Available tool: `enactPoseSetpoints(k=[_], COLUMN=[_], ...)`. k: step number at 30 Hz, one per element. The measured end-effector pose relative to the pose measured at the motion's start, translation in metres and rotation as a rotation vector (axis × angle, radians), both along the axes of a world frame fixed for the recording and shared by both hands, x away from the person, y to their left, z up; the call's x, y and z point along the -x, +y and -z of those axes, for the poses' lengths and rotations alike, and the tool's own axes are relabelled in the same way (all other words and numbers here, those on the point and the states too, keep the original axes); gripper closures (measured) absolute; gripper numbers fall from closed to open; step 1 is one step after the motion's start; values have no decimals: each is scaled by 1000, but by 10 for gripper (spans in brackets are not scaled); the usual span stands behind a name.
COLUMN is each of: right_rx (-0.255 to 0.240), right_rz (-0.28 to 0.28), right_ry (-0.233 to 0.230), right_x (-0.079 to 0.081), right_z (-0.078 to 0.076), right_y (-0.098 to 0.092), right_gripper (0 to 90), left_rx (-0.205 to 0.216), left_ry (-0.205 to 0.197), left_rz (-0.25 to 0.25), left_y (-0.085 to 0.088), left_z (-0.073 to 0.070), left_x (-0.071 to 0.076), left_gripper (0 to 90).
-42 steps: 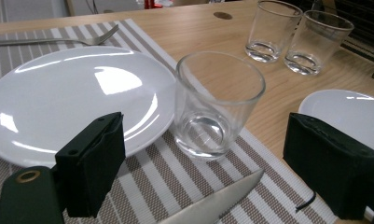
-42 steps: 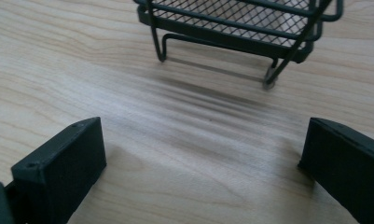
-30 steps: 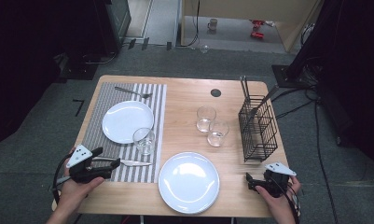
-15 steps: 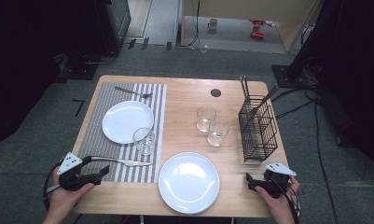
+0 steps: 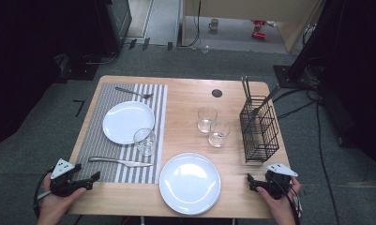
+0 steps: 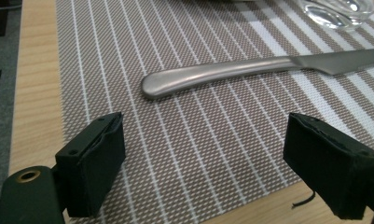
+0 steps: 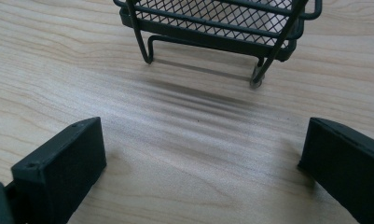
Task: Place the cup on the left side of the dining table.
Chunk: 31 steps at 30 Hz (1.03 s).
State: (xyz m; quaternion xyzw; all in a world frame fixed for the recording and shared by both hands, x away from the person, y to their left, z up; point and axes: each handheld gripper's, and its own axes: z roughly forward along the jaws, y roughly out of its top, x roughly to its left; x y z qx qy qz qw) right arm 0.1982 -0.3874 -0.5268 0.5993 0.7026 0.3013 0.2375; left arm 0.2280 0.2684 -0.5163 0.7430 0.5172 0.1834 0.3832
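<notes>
Fingers of the left gripper stand wide apart with nothing between them, hovering low over the near edge of the grey-and-white striped woven placemat, and just beyond them lies the plain silver stainless-steel table knife. On the bench it rests flat on the placemat's near strip, between the clear drinking glass and the placemat's front edge, apart from both. Its long axis runs roughly parallel to the front edge of the light wooden bench: the rounded handle end points toward the left gripper's side and the blade toward the large white round plate near the bench's front edge. I judge it stiff, fairly light, and slick, being polished metal lying almost flush on the weave, so there is little room to get under it. The thick rounded handle near its butt looks like the best place to pinch, across the narrow width, since the blade is thin and likely to skid or tip. A grip too near the very end could let the blade droop. Over on the other side, the right gripper rests on bare wood in front of the black wire-mesh cutlery basket, its fingers likewise spread and empty.
</notes>
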Motion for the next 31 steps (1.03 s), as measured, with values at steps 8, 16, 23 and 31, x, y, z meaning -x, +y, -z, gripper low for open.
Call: enactPoseSetpoints(k=[8, 16, 23, 31], right_rx=[0, 0, 0, -1], right_rz=[7, 13, 13, 13], right_ry=[0, 0, -1, 0], right_x=[0, 0, 0, 0], right_z=[0, 0, 0, 0], right_y=[0, 0, 0, 0], right_gripper=[0, 0, 0, 0], left_rx=[-85, -135, -129, -128], left_ry=[-3, -6, -7, -7], left_rz=[-22, -30, -32, -33], left_y=[-5, -10, -10, -10], left_z=[1, 2, 2, 2], left_x=[0, 1, 1, 1], left_gripper=[137, 135, 139, 140])
